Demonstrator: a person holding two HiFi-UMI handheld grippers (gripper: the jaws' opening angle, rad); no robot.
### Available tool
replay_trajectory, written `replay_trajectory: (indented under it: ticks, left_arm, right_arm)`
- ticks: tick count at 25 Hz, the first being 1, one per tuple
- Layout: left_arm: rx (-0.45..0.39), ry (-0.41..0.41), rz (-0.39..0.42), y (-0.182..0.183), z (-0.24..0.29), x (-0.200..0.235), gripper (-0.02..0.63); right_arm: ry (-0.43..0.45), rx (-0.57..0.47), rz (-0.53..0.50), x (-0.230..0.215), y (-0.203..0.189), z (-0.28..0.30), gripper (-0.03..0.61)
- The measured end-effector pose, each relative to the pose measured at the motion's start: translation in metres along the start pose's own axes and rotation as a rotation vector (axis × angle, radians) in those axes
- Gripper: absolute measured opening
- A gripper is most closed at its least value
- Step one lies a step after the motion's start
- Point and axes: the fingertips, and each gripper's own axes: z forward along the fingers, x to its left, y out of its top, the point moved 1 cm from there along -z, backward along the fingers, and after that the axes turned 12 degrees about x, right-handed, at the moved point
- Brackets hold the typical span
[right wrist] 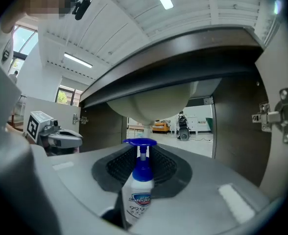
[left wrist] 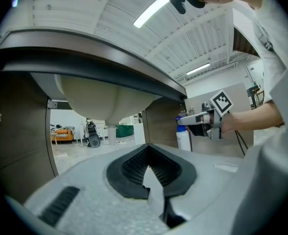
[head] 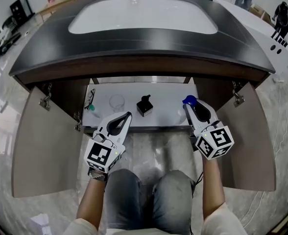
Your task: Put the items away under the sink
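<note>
A white soap pump bottle [right wrist: 139, 192] with a blue pump head [head: 189, 100] stands upright between the jaws of my right gripper [head: 188, 105], which is shut on it. It hangs at the front right of the white cabinet shelf [head: 166, 93] under the sink. My left gripper [head: 126, 116] is shut with nothing in it, at the shelf's front left edge. In the left gripper view, the right gripper [left wrist: 197, 119] and its bottle [left wrist: 184, 139] show against the right cabinet wall.
On the shelf stand a black dispenser [head: 144, 105], a clear glass [head: 116, 102] and a small green-tipped item [head: 90, 103]. Both cabinet doors [head: 43, 141] [head: 252, 146] are swung wide. The basin's underside [right wrist: 151, 104] hangs overhead. My knees [head: 149, 199] are below on the marble floor.
</note>
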Motion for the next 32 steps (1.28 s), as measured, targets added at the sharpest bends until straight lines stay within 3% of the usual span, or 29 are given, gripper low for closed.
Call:
replay_trajectory:
  ticks: [17, 32]
  left_arm:
    - [0.068, 0.073, -0.078, -0.067, -0.006, 0.012, 0.003]
    - [0.106, 0.084, -0.068, -0.078, -0.017, 0.020, 0.003]
  right_arm:
    - [-0.046, 0.061, -0.025, -0.057, -0.115, 0.121, 0.083]
    - [-0.100, 0.068, 0.031, -0.088, -0.150, 0.152, 0.083]
